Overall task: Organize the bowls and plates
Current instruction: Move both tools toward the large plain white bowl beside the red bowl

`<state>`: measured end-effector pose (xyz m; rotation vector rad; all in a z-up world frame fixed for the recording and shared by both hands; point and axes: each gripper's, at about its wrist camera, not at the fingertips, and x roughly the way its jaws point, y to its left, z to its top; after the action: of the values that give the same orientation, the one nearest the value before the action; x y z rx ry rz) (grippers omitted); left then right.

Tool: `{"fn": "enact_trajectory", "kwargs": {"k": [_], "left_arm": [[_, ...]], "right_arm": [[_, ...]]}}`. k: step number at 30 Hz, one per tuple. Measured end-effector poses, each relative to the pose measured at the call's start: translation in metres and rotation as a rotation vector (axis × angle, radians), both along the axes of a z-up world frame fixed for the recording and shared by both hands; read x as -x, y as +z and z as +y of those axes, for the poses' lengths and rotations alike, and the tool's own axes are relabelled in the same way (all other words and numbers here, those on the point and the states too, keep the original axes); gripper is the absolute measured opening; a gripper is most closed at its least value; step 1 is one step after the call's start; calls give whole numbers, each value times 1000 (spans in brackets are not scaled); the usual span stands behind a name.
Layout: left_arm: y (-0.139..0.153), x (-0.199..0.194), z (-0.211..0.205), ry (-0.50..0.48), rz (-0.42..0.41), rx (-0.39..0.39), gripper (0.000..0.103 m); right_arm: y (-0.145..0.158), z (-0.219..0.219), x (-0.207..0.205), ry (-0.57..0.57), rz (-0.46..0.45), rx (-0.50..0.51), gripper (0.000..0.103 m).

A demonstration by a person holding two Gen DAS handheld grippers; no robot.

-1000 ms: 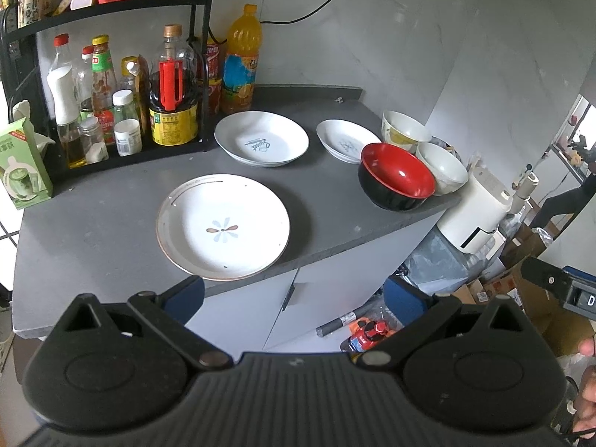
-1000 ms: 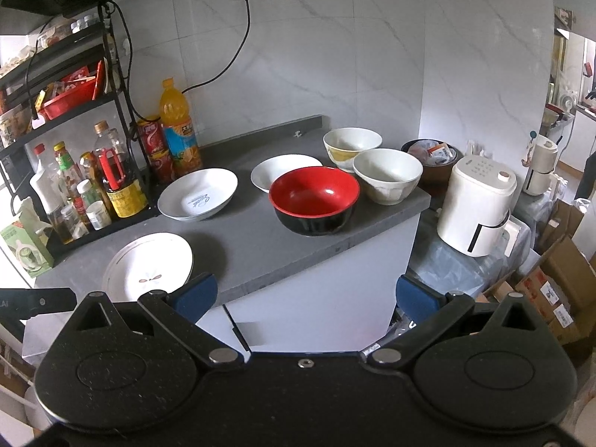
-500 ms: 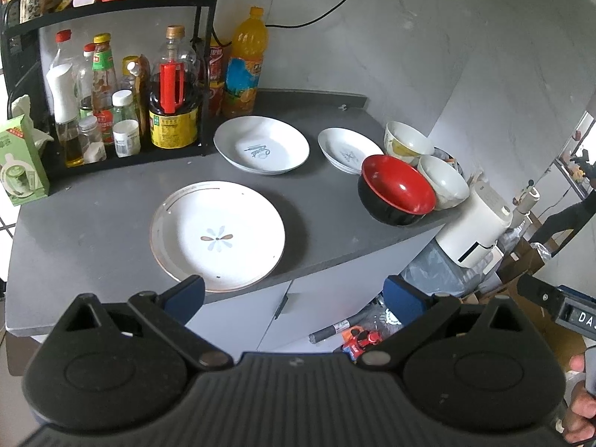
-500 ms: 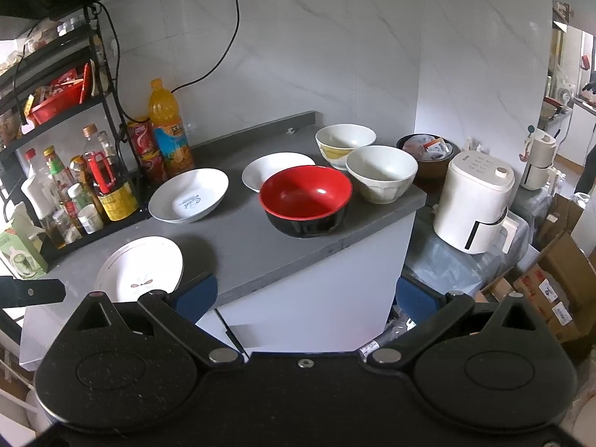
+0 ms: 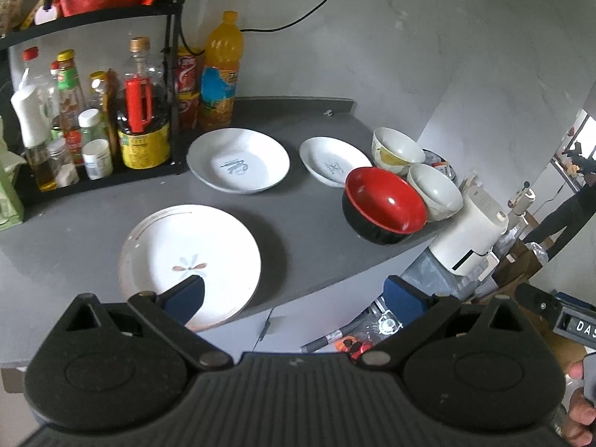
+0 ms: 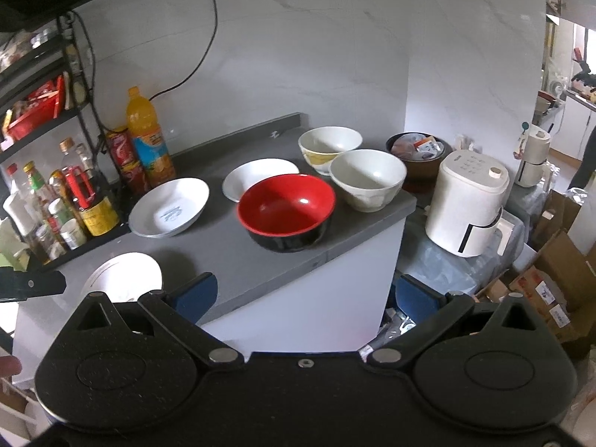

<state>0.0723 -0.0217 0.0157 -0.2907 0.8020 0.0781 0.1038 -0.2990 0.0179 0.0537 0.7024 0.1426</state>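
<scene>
Plates (image 5: 190, 257) and bowls (image 6: 286, 208) lay separate on the worktop (image 5: 298, 219); both hand-held grippers, left (image 5: 294, 294) and right (image 6: 303, 294), stood wide open, empty.

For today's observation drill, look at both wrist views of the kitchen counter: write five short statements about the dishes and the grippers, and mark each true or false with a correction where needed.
1. Three plates and three bowls sit on the counter. True.
2. The red bowl is stacked inside a white bowl. False: it stands on the counter by itself, in front of the white bowls.
3. The left gripper holds the flower plate. False: its jaws are open and empty, one hanging over the plate's near rim.
4. The right gripper is open and holds nothing. True.
5. The orange bottle lies on its side. False: it stands upright by the rack.
</scene>
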Motion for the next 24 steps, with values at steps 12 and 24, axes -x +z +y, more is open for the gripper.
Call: {"fn": "enact_trajectory", "kwargs": {"k": [12,24], "left_arm": [[-4,-85,-11,-56,6,30,102],[-9,-180,-18,-156,14,35,102]], "right_arm": [[-3,-17,-56,-69,11,-20,103],[-7,-26,-115,-173,2,-50,103]]}}
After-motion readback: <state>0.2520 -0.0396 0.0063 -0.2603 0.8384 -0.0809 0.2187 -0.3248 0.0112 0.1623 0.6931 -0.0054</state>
